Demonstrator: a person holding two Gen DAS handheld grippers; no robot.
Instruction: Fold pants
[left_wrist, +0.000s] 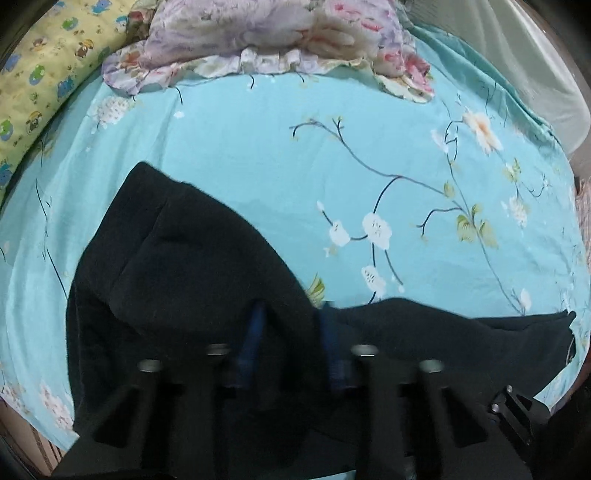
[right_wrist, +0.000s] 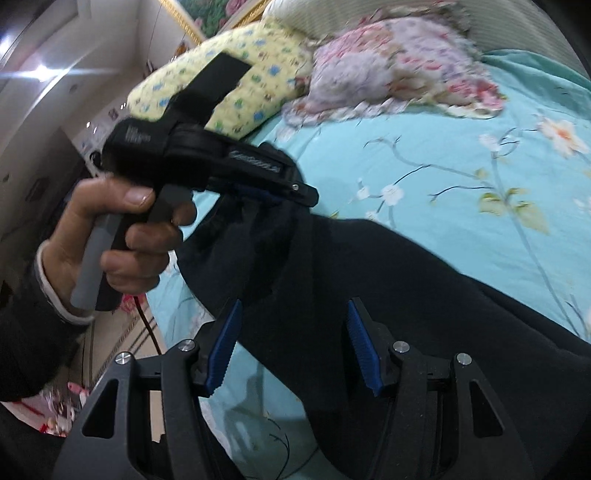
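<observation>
Black pants (left_wrist: 177, 266) lie on a light blue floral bedsheet (left_wrist: 258, 155). In the left wrist view my left gripper (left_wrist: 291, 332) has the cloth bunched between its blue pads (left_wrist: 255, 332), so it is shut on the pants. In the right wrist view the left gripper (right_wrist: 273, 194) holds a raised fold of the pants (right_wrist: 369, 280). My right gripper (right_wrist: 293, 332) is open, with its blue pads (right_wrist: 225, 347) on either side of the black cloth, just above it.
A floral pillow (left_wrist: 258, 33) and a yellow cartoon-print pillow (left_wrist: 48, 77) lie at the head of the bed. The bed's near edge and the floor (right_wrist: 122, 350) are at lower left in the right wrist view. A thin cable (right_wrist: 147, 325) hangs there.
</observation>
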